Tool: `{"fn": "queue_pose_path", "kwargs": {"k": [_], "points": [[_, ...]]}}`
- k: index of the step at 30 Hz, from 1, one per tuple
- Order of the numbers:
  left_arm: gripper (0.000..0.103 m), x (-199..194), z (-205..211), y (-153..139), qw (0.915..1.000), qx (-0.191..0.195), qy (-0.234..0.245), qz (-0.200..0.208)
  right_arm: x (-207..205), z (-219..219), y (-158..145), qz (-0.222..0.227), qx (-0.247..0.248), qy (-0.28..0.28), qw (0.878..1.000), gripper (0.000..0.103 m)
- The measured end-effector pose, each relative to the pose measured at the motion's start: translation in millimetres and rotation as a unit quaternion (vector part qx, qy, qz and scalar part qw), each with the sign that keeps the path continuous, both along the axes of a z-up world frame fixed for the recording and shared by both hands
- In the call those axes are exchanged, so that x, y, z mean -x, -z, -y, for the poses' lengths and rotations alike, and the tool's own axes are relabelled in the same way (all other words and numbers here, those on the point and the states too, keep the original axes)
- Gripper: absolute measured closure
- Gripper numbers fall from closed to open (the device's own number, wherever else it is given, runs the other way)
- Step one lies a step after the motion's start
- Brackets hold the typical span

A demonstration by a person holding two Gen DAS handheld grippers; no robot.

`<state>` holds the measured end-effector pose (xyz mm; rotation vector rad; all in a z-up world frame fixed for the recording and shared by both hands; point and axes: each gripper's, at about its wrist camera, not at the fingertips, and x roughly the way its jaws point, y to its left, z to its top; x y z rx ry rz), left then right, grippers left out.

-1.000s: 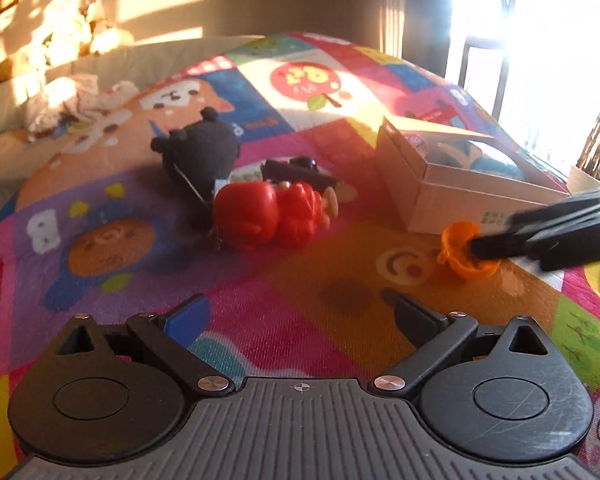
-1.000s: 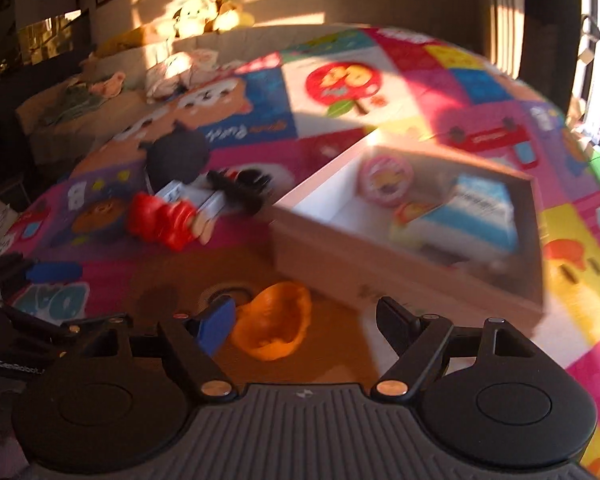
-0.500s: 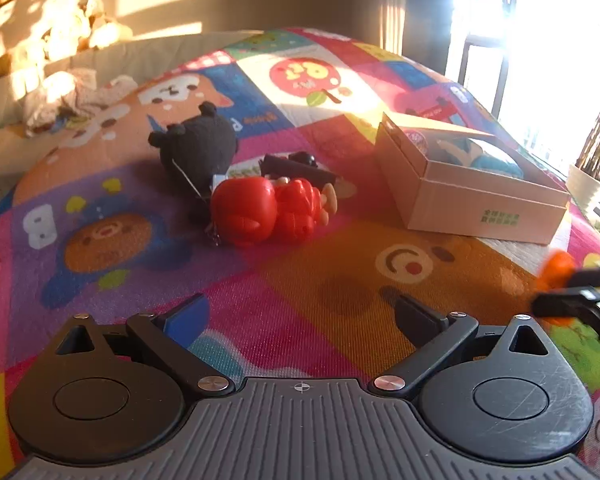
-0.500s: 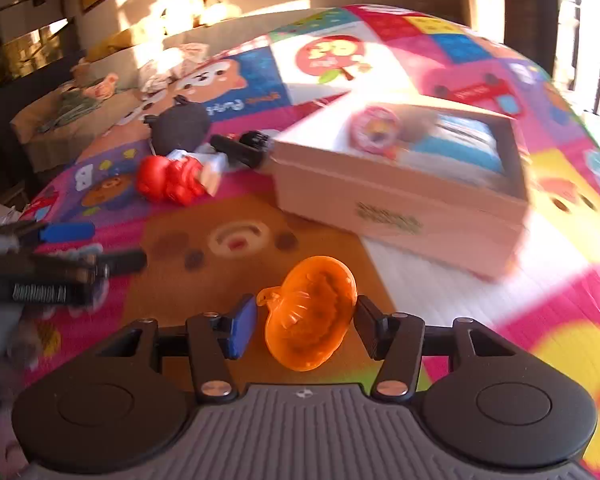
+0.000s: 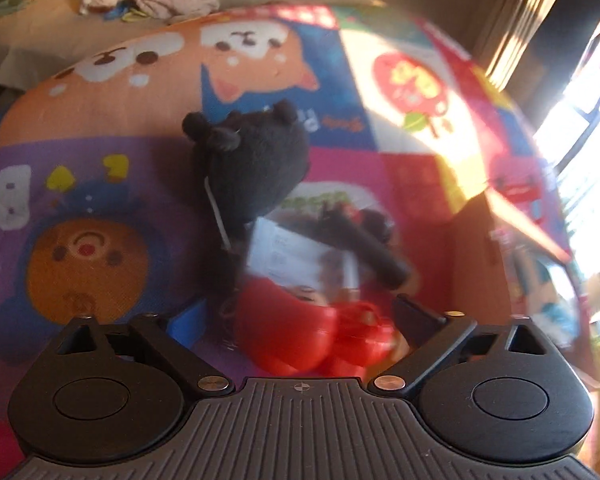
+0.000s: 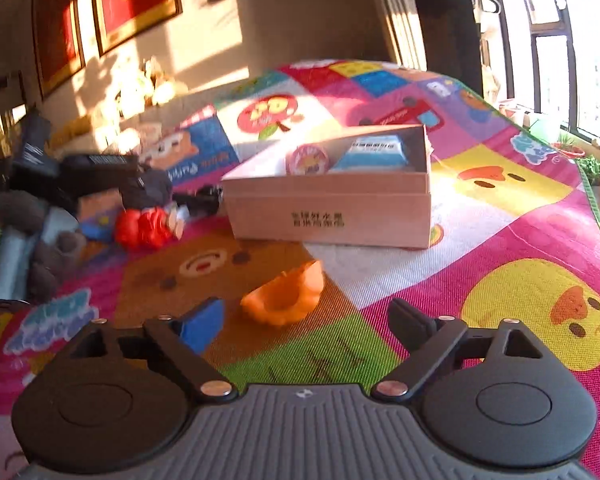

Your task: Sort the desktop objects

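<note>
Left wrist view: my left claw [image 5: 296, 316] is spread wide around the red toy [image 5: 300, 332], which lies on the mat [image 5: 100, 208] below the black plush [image 5: 256, 168]; I should centre before closing.

Right wrist view: my right claw [image 6: 304, 316] gapes empty; the orange cup [image 6: 286, 294] lies just ahead, short of the box [image 6: 328, 216].

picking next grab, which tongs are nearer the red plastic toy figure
Left. The left tongs sit open right over the red plastic toy figure, while the right tongs are open by the orange plastic cup, well away.
</note>
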<state>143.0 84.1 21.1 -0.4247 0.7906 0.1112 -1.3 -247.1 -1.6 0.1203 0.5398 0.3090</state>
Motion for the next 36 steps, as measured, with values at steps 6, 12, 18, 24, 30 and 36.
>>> {"fn": "queue_pose_path", "kwargs": {"k": [6,12,18,24,30,36], "points": [[0.017,13.2,14.2,-2.8,0.9990,-0.030,0.033,0.010,-1.5,8.3,0.3,0.005,-0.032,0.001,0.999,0.007],[0.017,64.4,53.4,-35.2,0.9791,-0.132,0.124,0.092,0.3,11.6,-0.1,0.010,-0.042,0.005,0.999,0.006],[0.017,117.1,117.3,-39.6,0.9007,-0.318,0.239,0.175,0.9,11.8,0.1,0.009,-0.041,0.008,0.999,0.006],[0.017,142.2,150.8,-9.0,0.8707,-0.335,0.324,0.156,2.2,11.8,0.3,0.008,-0.040,0.012,0.999,0.005],[0.009,147.8,143.4,-8.4,0.8988,-0.236,0.339,0.146,1.5,11.7,0.7,0.004,-0.041,0.013,0.999,0.003],[0.008,169.5,144.9,-9.5,0.9014,-0.191,0.354,0.159,1.0,12.5,0.9,0.002,-0.042,0.016,0.999,0.002]]}}
